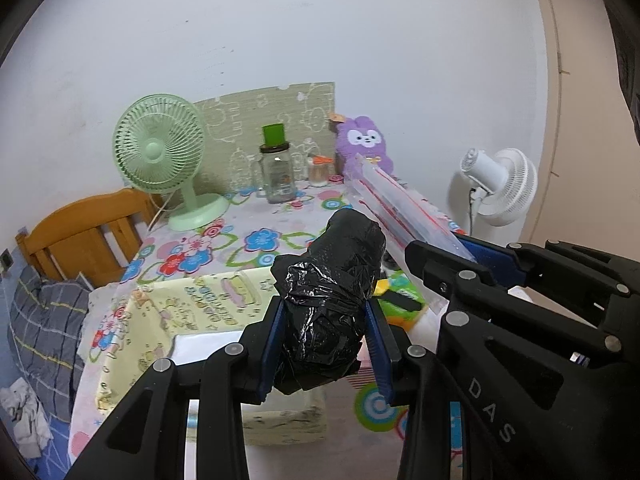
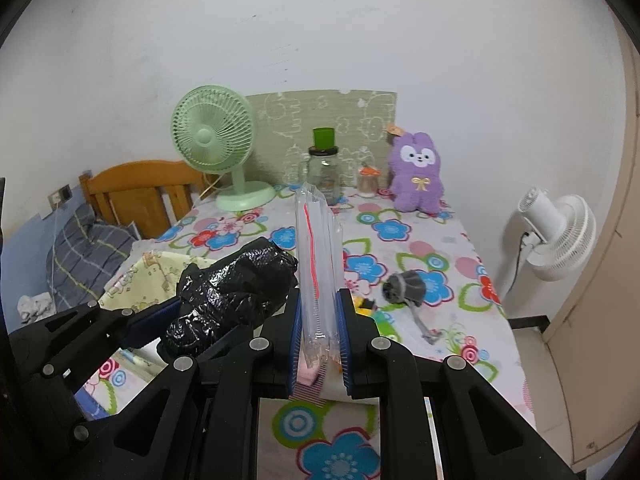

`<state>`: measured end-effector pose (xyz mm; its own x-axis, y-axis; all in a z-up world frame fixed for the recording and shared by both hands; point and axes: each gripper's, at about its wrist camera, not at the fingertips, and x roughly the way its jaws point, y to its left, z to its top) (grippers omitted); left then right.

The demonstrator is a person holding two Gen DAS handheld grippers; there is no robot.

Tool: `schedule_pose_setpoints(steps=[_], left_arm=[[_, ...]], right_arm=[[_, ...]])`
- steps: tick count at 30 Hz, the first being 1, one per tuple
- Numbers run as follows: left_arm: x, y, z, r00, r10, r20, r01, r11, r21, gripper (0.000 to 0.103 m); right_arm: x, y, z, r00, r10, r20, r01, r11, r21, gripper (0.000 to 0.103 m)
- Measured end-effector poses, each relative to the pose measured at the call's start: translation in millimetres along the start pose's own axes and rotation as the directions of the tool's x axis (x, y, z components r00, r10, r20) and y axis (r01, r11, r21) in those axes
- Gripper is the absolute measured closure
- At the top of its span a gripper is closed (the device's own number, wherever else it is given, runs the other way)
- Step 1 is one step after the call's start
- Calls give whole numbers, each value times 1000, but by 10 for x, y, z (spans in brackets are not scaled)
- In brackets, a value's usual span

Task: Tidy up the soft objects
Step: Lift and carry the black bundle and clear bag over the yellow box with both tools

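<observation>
Left wrist: left hand-held gripper [image 1: 326,344] clamps black bag roll [image 1: 332,296] | tilted downward

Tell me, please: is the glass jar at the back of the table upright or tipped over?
Upright. The glass jar stands on its base on the flowered tablecloth, with its green lid on top, between the green fan and the purple plush.

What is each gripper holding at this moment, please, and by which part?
The left gripper clamps a roll of black plastic bags around its near end. The right gripper pinches a stack of clear zip bags at its near end.
</observation>
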<state>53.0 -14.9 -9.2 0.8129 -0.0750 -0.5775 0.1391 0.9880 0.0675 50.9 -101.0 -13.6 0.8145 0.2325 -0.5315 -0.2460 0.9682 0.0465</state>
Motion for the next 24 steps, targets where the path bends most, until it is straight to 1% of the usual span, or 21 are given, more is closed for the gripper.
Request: schedule_pose_setpoints(steps=[8, 12, 18, 24], left_arm=[[77, 270, -25, 999, 38, -15, -38, 999, -34, 63], [142, 399, -47, 998, 58, -39, -59, 997, -47, 63], [216, 594, -116, 994, 89, -64, -93, 994, -60, 63], [298, 768, -174, 991, 107, -82, -113, 991, -75, 63]], right_arm=[[180, 236, 52, 999, 47, -17, -48, 998, -30, 83], [279, 347, 66, 997, 68, -33, -69, 997, -43, 83], [410, 525, 68, 993, 102, -53, -105, 993, -59, 83], [535, 680, 63, 987, 142, -78, -148, 986, -75, 83]])
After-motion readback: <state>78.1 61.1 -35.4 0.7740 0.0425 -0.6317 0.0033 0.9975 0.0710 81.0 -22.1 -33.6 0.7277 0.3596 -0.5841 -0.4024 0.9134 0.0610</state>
